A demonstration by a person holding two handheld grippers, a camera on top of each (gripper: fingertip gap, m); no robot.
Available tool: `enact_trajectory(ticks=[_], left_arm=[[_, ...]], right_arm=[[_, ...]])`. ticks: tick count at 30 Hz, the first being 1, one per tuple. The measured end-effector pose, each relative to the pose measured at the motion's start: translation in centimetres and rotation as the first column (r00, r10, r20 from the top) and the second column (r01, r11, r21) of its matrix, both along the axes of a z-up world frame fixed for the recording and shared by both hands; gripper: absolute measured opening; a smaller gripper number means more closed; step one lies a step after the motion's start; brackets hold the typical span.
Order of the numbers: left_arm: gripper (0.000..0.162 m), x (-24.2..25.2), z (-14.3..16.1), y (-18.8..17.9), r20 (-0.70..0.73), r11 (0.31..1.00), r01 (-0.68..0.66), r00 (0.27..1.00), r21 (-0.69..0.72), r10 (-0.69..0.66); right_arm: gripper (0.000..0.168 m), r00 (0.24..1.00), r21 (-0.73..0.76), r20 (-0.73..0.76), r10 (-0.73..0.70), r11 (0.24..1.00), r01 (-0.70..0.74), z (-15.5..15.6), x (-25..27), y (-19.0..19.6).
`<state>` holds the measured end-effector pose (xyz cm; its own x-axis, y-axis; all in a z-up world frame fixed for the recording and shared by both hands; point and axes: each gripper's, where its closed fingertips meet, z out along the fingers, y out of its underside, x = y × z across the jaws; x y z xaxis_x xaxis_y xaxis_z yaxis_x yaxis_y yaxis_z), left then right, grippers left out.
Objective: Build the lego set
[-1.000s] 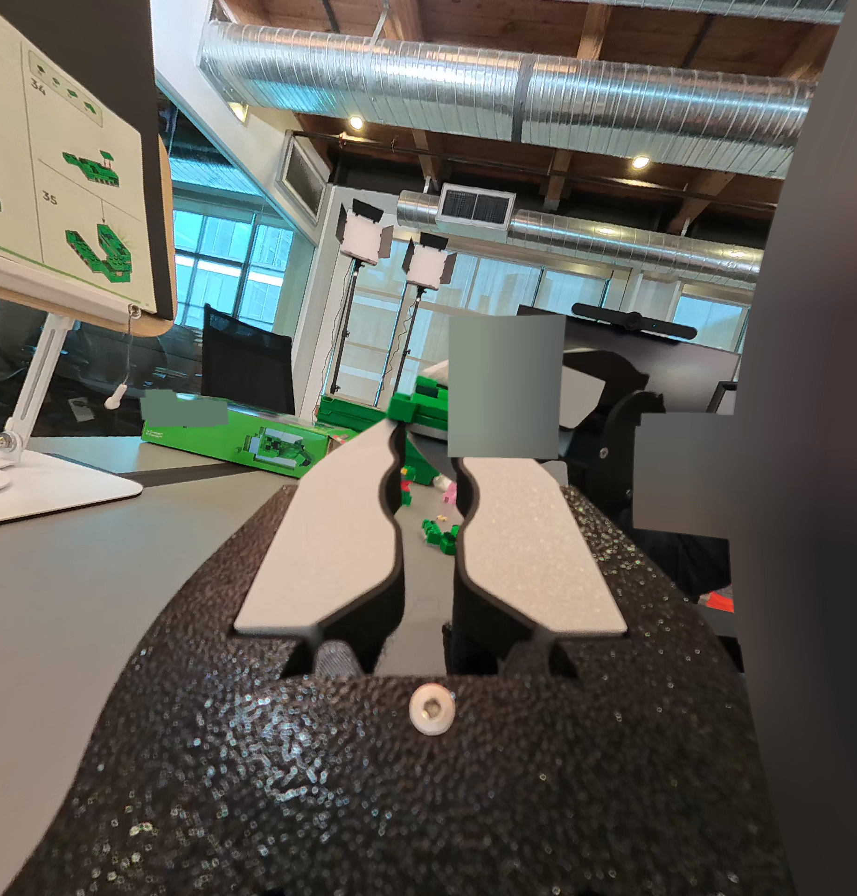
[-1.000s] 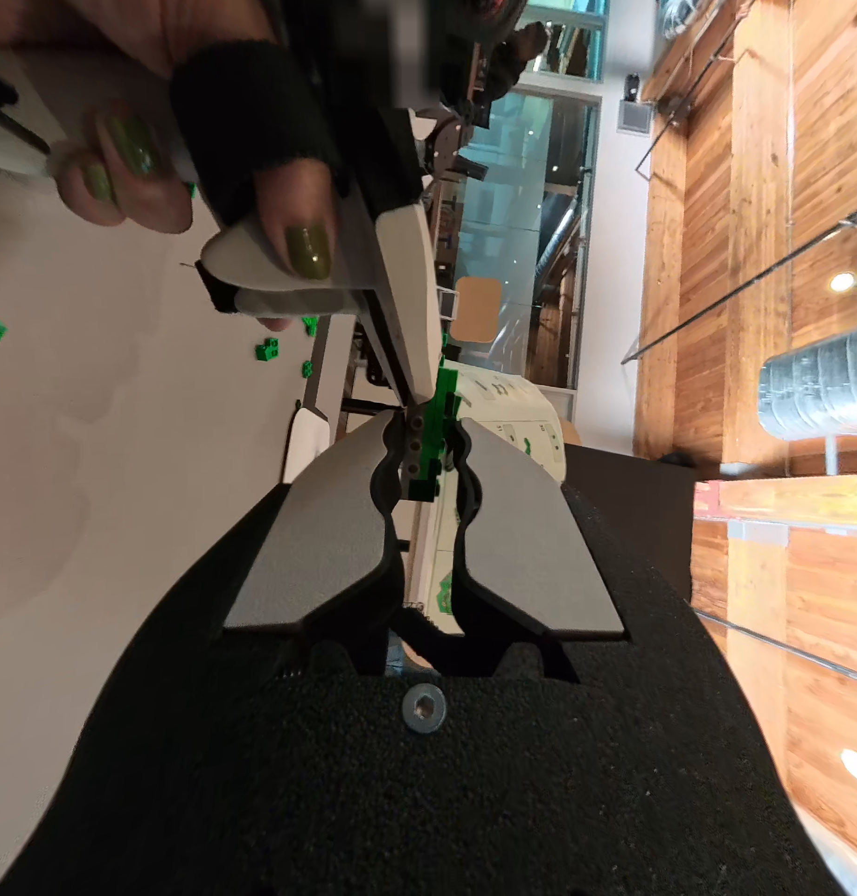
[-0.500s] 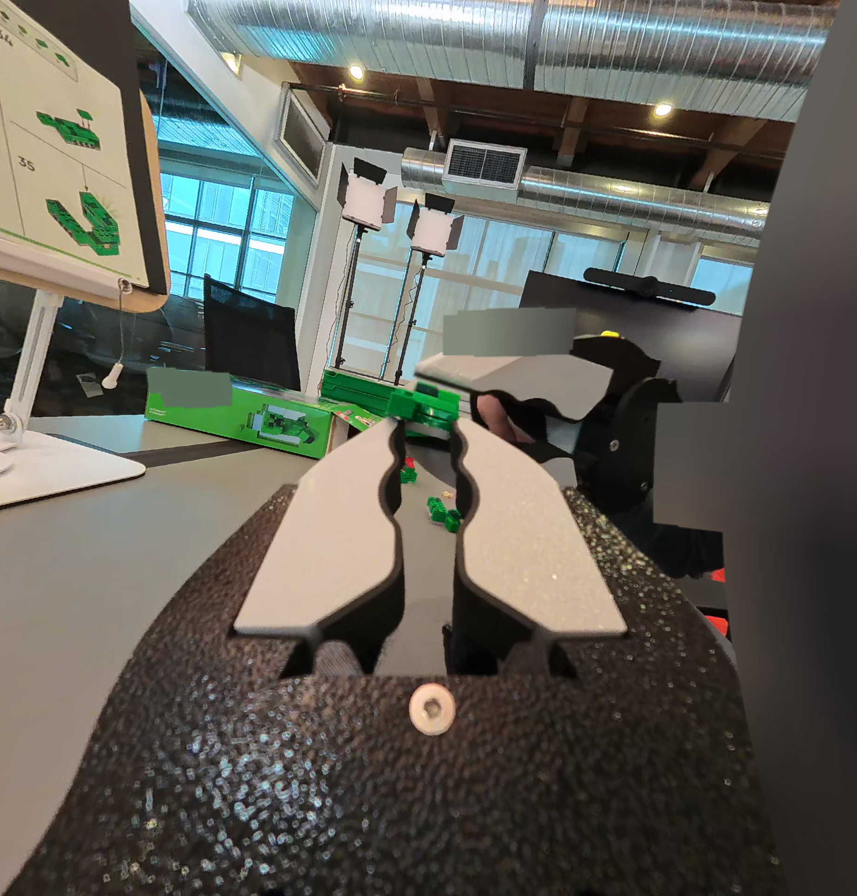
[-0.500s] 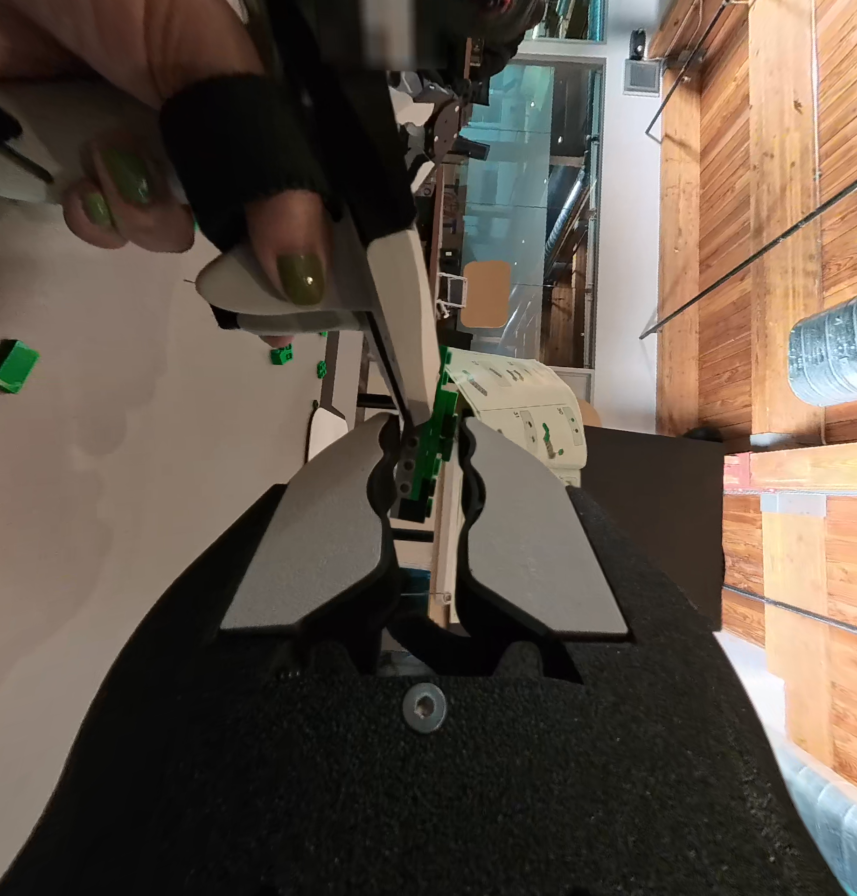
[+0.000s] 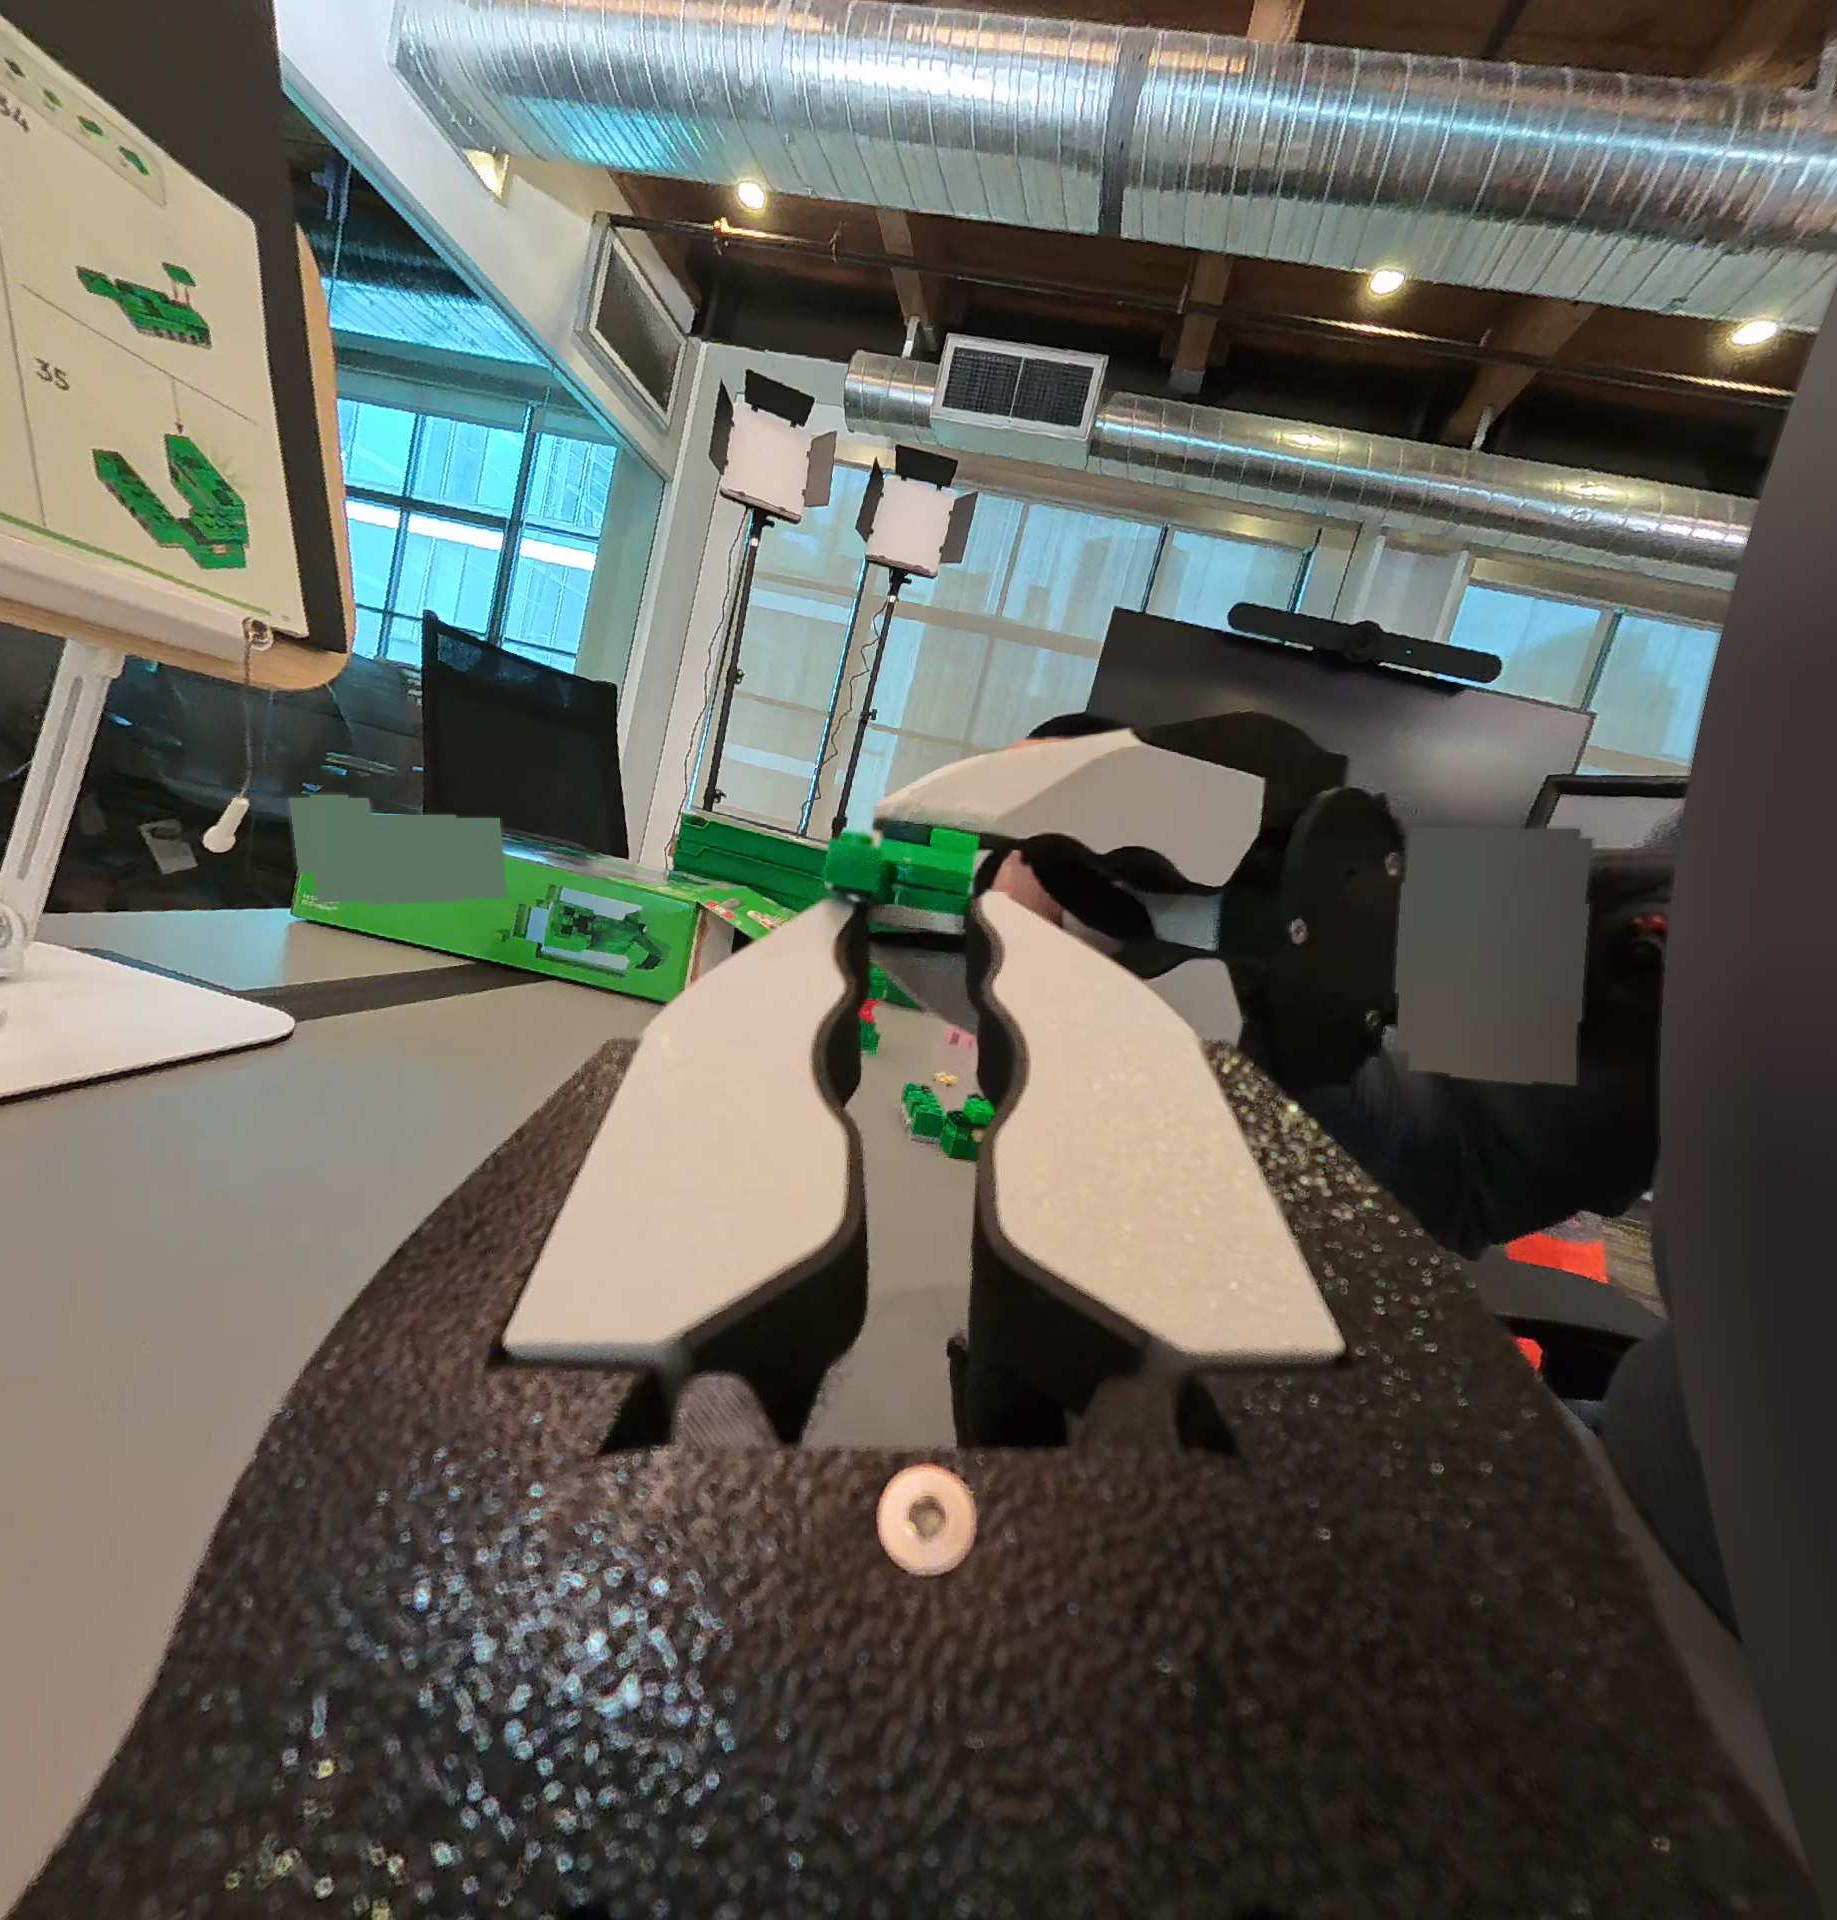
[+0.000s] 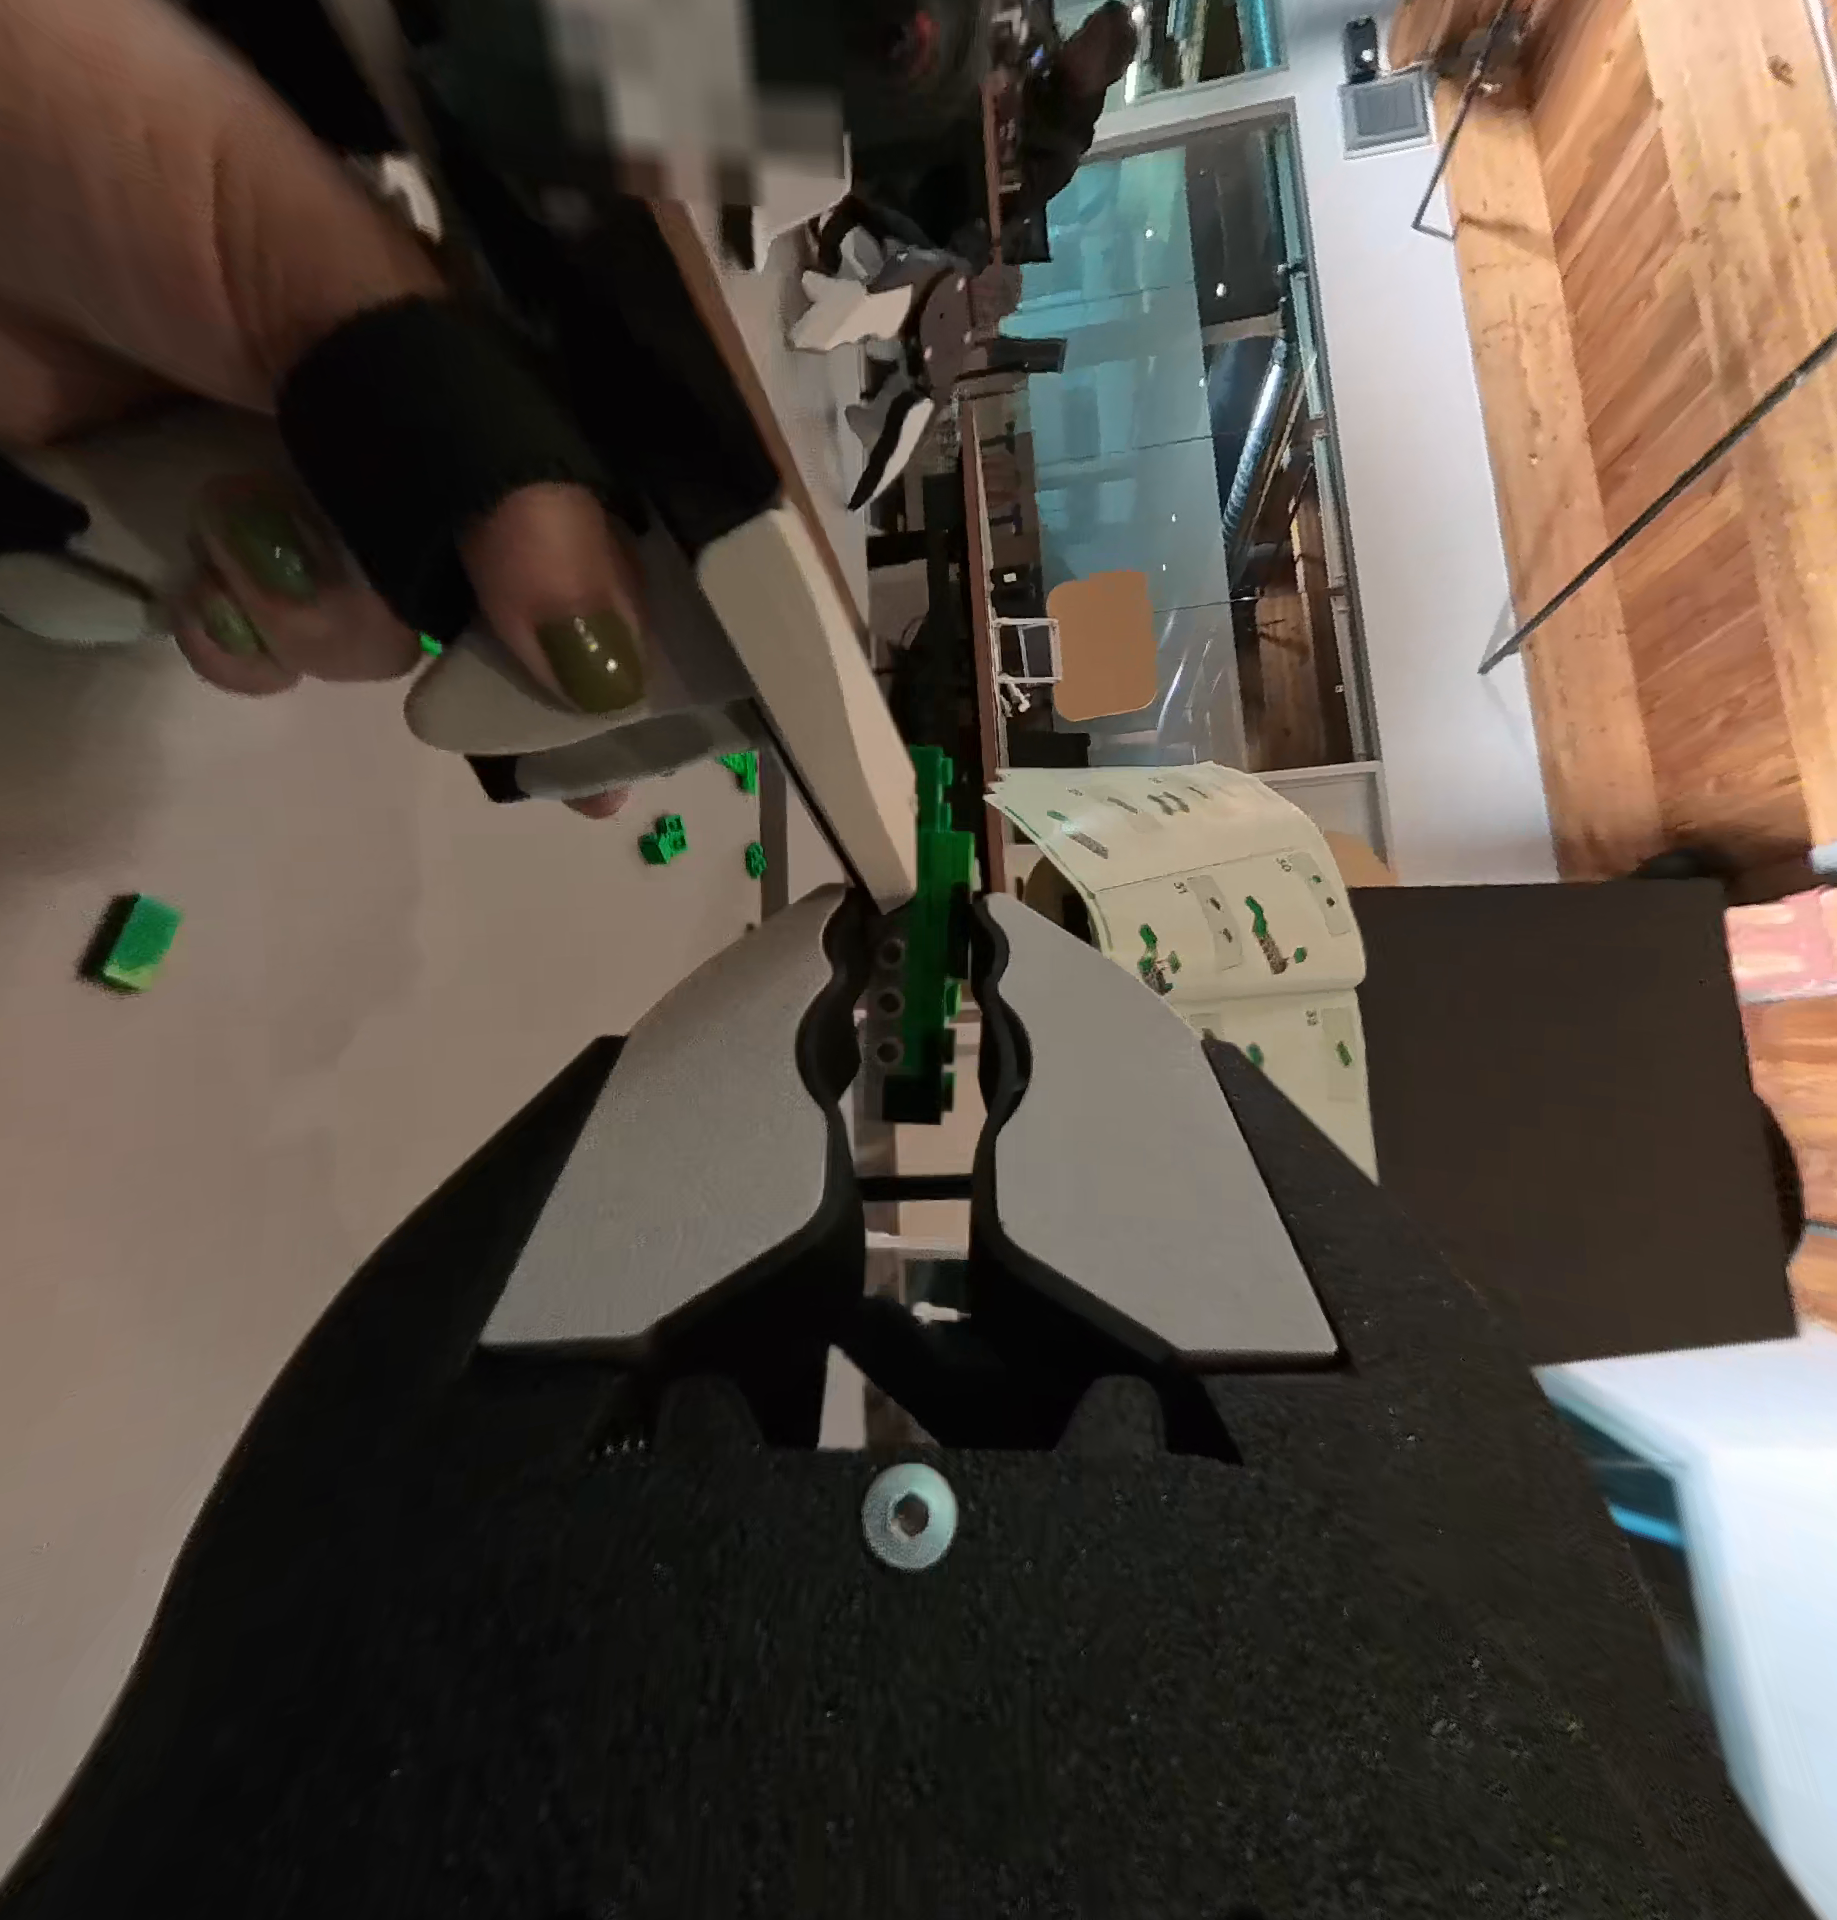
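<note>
Between your right gripper [image 6: 909, 914] tips: pinched stiff, light green lego plate assembly [image 6: 929, 935] | left gripper [image 5: 914, 914] spread, empty | grip flat faces; joints may pop.

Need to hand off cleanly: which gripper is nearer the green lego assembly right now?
Right. The right gripper is shut on the assembly, gripping it between its fingers. The left gripper reaches in with only one fingertip at the assembly's end, holding nothing.
</note>
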<state>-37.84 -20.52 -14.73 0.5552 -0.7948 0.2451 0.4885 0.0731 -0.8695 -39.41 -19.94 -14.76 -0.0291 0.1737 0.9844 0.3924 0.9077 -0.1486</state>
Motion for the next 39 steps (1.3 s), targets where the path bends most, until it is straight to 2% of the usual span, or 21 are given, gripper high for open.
enact_trajectory(ticks=[3,9,15,19,20,21,23,26,29,31,33,35,39], left_arm=[[0.017,-0.1,-0.1,0.2,0.0,1.0,-0.013,1.0,-0.008,0.013],[0.017,-0.2,0.0,0.2,0.011,1.0,-0.003,1.0,-0.011,0.003],[0.017,-0.2,-0.1,0.2,0.023,1.0,0.01,1.0,-0.02,-0.01],[0.017,-0.2,0.2,-0.1,0.028,1.0,0.016,0.999,0.005,-0.016],[0.017,-0.2,0.3,-0.2,0.024,1.0,0.015,1.0,0.019,-0.015],[0.017,-0.3,0.2,-0.1,0.02,1.0,-0.004,1.0,0.016,0.004],[0.017,-0.7,0.4,-0.2,0.032,1.0,-0.013,0.999,0.027,0.012],[0.017,-1.6,0.5,-0.1,0.032,0.998,-0.048,0.998,0.035,0.047],[0.017,-2.6,0.6,0.0,0.029,0.994,-0.099,0.995,0.047,0.097],[0.017,-3.4,0.6,0.1,0.018,0.988,-0.142,0.99,0.054,0.141],[0.017,-4.0,0.6,0.1,0.001,0.981,-0.183,0.983,0.062,0.184],[0.017,-4.4,0.5,0.2,-0.003,0.977,-0.203,0.979,0.065,0.204],[0.017,-4.1,0.4,0.1,-0.021,0.978,-0.197,0.98,0.068,0.198]], right_arm=[[0.028,0.998,-0.005,-0.063,-0.012,1.0,0.012,0.5,0.4,0.2],[0.017,0.998,0.073,-0.054,-0.026,0.997,0.03,0.1,0.6,0.1],[0.016,0.998,0.091,-0.047,-0.041,0.995,0.045,0.1,0.6,0.2],[0.017,0.997,-0.036,-0.078,0.0,0.999,-0.003,0.4,0.5,-0.3],[0.021,0.994,-0.08,-0.113,0.009,0.997,-0.018,0.6,0.6,-0.3],[0.033,0.986,-0.133,-0.168,0.01,0.991,-0.032,1.0,0.9,-0.2],[0.049,0.954,-0.237,-0.299,-0.006,0.969,-0.068,2.0,2.0,0.7],[0.046,0.885,-0.374,-0.463,-0.05,0.916,-0.143,2.2,3.9,2.7],[0.044,0.857,-0.533,-0.501,-0.126,0.825,-0.19,0.1,4.5,5.2],[0.044,0.846,-0.637,-0.506,-0.169,0.735,-0.234,-0.9,4.4,6.8],[0.043,0.813,-0.699,-0.545,-0.206,0.647,-0.305,-1.1,4.0,8.4],[0.042,0.774,-0.724,-0.582,-0.25,0.592,-0.353,-0.6,2.8,10.3],[0.041,0.753,-0.722,-0.59,-0.293,0.608,-0.329,-0.8,-1.3,13.6]])
